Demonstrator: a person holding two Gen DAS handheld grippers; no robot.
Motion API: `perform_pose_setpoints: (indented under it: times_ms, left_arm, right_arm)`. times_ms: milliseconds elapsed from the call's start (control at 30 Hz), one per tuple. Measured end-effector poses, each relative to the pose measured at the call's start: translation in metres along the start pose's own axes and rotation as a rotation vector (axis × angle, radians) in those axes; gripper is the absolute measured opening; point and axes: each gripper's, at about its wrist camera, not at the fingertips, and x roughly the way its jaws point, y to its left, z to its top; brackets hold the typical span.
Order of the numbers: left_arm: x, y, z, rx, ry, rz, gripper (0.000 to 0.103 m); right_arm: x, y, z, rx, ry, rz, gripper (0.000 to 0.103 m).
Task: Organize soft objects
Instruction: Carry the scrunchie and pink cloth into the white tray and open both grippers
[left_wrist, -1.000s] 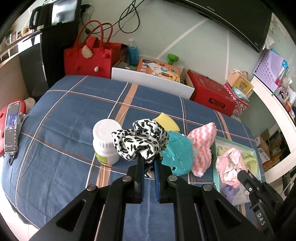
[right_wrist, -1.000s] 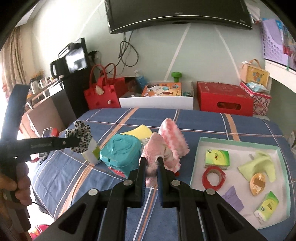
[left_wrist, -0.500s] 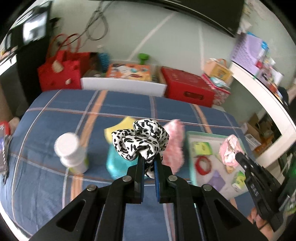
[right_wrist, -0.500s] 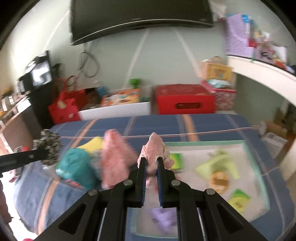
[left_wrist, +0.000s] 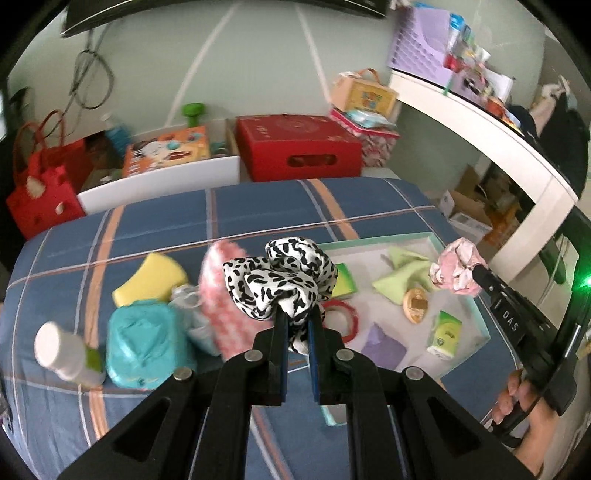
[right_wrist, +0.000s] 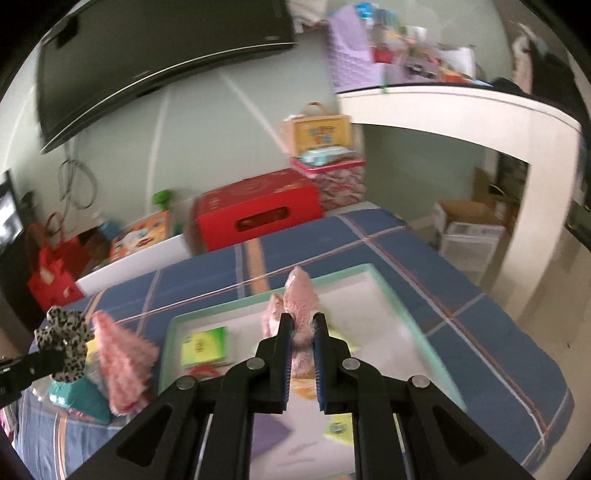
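The left tool (left_wrist: 295, 321) is squeezing a black-and-white scrunchie (left_wrist: 280, 280) up above the bed (left_wrist: 258, 206). The right tool (right_wrist: 302, 325) is squeezing a pink scrunchie (right_wrist: 299, 295) over the white tray (right_wrist: 384, 284).

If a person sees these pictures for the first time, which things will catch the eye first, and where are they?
First comes the black-and-white scrunchie, pinched in the left hand-held gripper in the middle of the left wrist view. Next is the pink scrunchie clamped in the right hand-held gripper, held above the white tray with a mint rim on the blue plaid bed. Behind the bed, a bright red box stands by the wall.
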Motion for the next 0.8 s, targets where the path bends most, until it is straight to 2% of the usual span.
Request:
perform_pose_setpoints:
  times_ms: [233, 467, 667, 800]
  left_arm:
    - [0.039, -0.039, 0.008, 0.084, 0.034, -0.059, 0.009]
    - [0.081, -0.068, 0.001, 0.143, 0.077, -0.109, 0.009]
    - [0.114, -0.07, -0.007, 0.125, 0.108, -0.142, 0.009]
    - [0.131, -0.07, -0.015, 0.116, 0.144, -0.147, 0.009]
  right_arm:
    - [0.011, -0.038, 0.008, 0.067, 0.005, -0.072, 0.011]
    - [0.038, -0.045, 0.01, 0.058, 0.039, -0.071, 0.011]
    - [0.06, -0.04, 0.007, 0.044, 0.079, -0.066, 0.011]
    - [0.078, -0.037, -0.002, 0.036, 0.149, -0.051, 0.011]
